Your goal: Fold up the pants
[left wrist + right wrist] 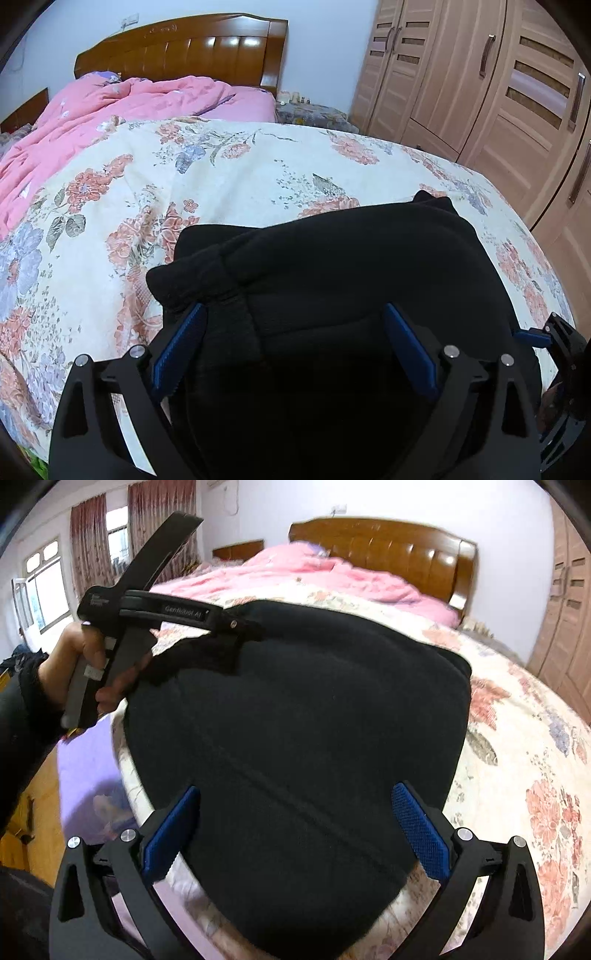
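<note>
On the floral bedspread [258,166], soft black fleece pants [332,258] lie folded beneath both wide-open grippers [291,347] [295,827].

A bed fills most of the view, covered by a cream sheet [236,192] printed with red and blue flowers. A rumpled pink quilt [110,107] lies across the far end, against a glossy brown wooden headboard [184,51]. Beside the bed stands a tall light-wood wardrobe [480,85] with long handles and louvred panels. A small stand [314,114] with little items on it sits between bed and wardrobe. In the right wrist view, reddish curtains [88,542] frame bright windows [48,587].
</note>
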Motion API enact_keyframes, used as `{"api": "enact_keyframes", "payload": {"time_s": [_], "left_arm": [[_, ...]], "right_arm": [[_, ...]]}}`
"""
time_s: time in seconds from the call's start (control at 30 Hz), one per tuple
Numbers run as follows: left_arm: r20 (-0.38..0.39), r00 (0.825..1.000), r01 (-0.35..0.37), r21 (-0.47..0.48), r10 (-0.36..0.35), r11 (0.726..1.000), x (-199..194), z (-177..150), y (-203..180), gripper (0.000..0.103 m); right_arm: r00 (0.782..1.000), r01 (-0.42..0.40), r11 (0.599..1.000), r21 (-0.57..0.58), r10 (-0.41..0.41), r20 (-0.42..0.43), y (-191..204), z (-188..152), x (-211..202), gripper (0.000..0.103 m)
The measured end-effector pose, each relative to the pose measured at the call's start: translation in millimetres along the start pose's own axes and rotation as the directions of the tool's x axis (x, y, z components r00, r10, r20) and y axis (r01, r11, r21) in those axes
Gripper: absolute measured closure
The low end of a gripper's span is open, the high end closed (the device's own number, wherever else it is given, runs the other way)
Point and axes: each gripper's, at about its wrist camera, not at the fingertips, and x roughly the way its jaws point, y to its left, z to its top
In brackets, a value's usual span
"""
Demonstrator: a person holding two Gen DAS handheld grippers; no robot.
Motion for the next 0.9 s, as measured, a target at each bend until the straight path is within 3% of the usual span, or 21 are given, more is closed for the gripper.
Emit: {"api": "enact_keyframes", "payload": {"time_s": [0.07, 0.13, 0.2, 0.27, 0.4, 0.47, 0.67, 0.73, 0.77, 0.83, 0.9], "left_arm": [[0.008, 1.000, -0.019, 0.013, 0.019, 1.000, -1.6, 0.2, -2.6, 0.008], [0.010, 0.999, -0.044, 0.032, 0.044, 0.998, -1.3, -0.1, -6.3, 0.008], [0.011, 0.999, -0.046, 0.031, 0.045, 0.998, -1.6, -0.1, -5.9, 0.008], [0.014, 0.999, -0.044, 0.029, 0.044, 0.999, -2.1, -0.6, -5.3, 0.008], [0.007, 0.999, -0.051, 0.040, 0.051, 0.998, -1.5, -0.1, -5.1, 0.008], [0.008, 0.999, -0.048, 0.035, 0.048, 0.998, -1.6, -0.1, -4.8, 0.008], [0.018, 0.999, -0.043, 0.020, 0.042, 0.999, -1.7, -0.6, -2.8, 0.008], [0.020, 0.999, -0.038, 0.017, 0.038, 0.999, -1.5, 0.0, -2.2, 0.008], [0.019, 0.999, -0.039, 0.017, 0.039, 0.999, -1.5, -0.1, -2.2, 0.008], [0.019, 0.999, -0.043, 0.021, 0.043, 0.999, -1.5, -0.4, -2.7, 0.008], [0.019, 0.999, -0.048, 0.024, 0.047, 0.999, -1.5, -1.1, -3.4, 0.008]], "right_arm": [[0.997, -0.073, 0.996, 0.043, 0.075, -0.037, -15.0, 10.0, -8.0, 0.004], [0.987, -0.159, 0.976, 0.148, 0.157, 0.027, -41.8, 26.0, -19.0, 0.004], [0.979, -0.196, 0.942, 0.273, 0.174, 0.102, -73.8, 43.3, -22.3, 0.004], [0.973, -0.228, 0.905, 0.359, 0.199, 0.117, -99.4, 61.8, -7.1, 0.004], [0.982, -0.185, 0.929, 0.320, 0.190, 0.019, -106.9, 89.7, 43.4, 0.004], [0.973, -0.211, 0.915, 0.345, 0.231, -0.020, -114.0, 91.6, 67.6, 0.004], [0.983, -0.183, 0.913, 0.365, 0.179, 0.046, -117.3, 100.6, 43.9, 0.005], [0.985, -0.170, 0.933, 0.316, 0.171, 0.026, -104.6, 95.7, 43.4, 0.005], [0.992, -0.114, 0.948, 0.299, 0.123, -0.011, -104.6, 93.1, 50.8, 0.005], [0.994, -0.076, 0.956, 0.284, 0.094, -0.053, -104.6, 84.5, 61.3, 0.004], [0.997, -0.066, 0.966, 0.250, 0.076, -0.032, -101.7, 79.9, 61.5, 0.004]]}}
